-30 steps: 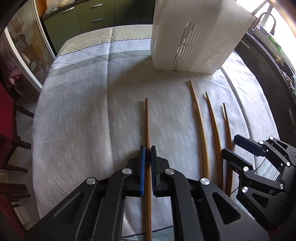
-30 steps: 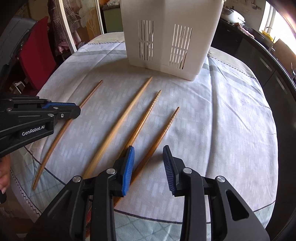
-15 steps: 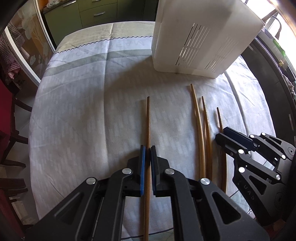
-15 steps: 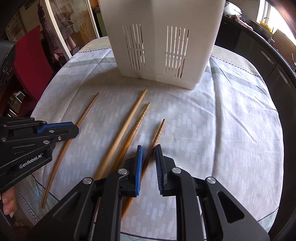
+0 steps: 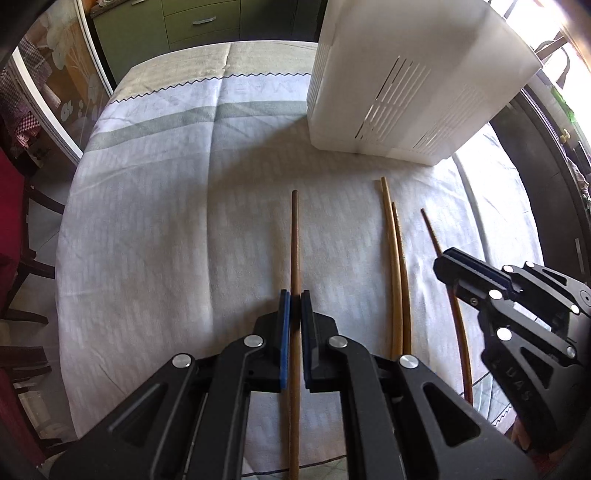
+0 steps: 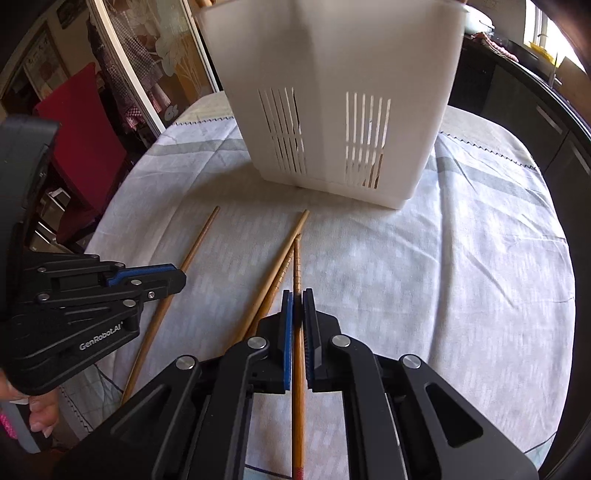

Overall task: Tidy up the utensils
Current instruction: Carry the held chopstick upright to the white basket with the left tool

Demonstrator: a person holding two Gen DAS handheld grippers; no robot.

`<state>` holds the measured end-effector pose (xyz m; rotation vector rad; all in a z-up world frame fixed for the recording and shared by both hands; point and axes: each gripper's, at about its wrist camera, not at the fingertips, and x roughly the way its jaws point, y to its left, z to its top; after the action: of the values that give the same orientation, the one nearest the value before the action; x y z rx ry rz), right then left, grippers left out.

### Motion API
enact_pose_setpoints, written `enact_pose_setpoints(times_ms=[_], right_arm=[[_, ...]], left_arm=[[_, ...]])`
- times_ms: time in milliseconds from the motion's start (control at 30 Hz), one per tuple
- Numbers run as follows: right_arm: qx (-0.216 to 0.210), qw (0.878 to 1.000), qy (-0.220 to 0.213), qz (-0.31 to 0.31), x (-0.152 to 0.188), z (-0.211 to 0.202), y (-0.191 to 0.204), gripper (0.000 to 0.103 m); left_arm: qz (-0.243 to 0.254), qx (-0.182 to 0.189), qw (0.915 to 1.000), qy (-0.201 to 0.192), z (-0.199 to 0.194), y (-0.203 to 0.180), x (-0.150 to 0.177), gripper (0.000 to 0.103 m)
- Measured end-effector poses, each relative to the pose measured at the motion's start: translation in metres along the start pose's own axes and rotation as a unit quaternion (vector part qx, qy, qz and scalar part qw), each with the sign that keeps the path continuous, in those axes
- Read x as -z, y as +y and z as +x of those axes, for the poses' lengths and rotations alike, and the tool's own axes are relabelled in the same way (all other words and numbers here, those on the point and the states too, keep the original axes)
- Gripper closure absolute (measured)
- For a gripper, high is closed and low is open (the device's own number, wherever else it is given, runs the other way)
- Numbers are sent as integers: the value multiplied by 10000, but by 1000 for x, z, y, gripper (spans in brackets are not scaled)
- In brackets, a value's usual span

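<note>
A table under a pale, grey-striped tablecloth (image 5: 155, 206) fills both views; its rounded edge falls away at lower left and right, and the left half of the cloth lies bare in the left wrist view. A white slotted utensil holder (image 5: 399, 85) stands at the upper right of that view, upper centre in the right wrist view (image 6: 332, 110), with open cloth between it and the chopstick tips.

Only the right wrist view shows brown sticks through the holder's slots and a red chair (image 6: 81, 144) at the left; only the left wrist view shows green drawers (image 5: 207, 29) at the top.

The left gripper (image 5: 294, 302) is clamped on a dark chopstick (image 5: 294, 229) at centre, long axis running straight up the frame toward the holder. The right gripper (image 6: 297, 301) is clamped on a ridged chopstick (image 6: 296, 258), tip pointing up-frame at the holder. Two more chopsticks (image 6: 275, 266) lie side by side just left of it, angled up-right.
</note>
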<state>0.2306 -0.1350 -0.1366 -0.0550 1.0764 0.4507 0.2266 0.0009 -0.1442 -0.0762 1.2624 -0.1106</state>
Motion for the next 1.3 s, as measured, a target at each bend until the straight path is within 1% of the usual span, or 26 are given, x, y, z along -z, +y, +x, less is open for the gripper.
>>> enact_pose_setpoints(times_ms=[167,300,467,667,800,1000,1133,1200,1300], right_arm=[[-235,9979,-592,116,3,-49,-13,97],[-251,9938,-1083,44,7,-89,-13,97],[-286,9896,-1404,-113,21,-123,-8,97],[-280,9847,-1703,-231,46,-155,-4,97],[-230,9783,-2042,-245,62,-179,-4,97],[-62,9747,-2203,-367,80,-195,-1,97],[-103,9739,-2235,-387,87,-202,0,97],[-122,9735,-2246,-411,91,-205,2,97],[-131,9733,-2250,-434,93,-207,3,97]], left_arm=[[60,69,9994,-330,-23,0,2,98],[109,108,9983,-565,-44,0,7,98],[172,161,9960,-864,-70,-3,17,98],[292,128,9922,-1202,-97,-6,33,98],[372,103,9886,-1455,-114,-10,47,98],[525,70,9828,-1771,-134,-16,69,98],[559,169,9794,-1931,-144,-19,82,98],[560,195,9765,-2073,-153,-19,89,98],[642,133,9694,-2366,-167,-23,98,98]])
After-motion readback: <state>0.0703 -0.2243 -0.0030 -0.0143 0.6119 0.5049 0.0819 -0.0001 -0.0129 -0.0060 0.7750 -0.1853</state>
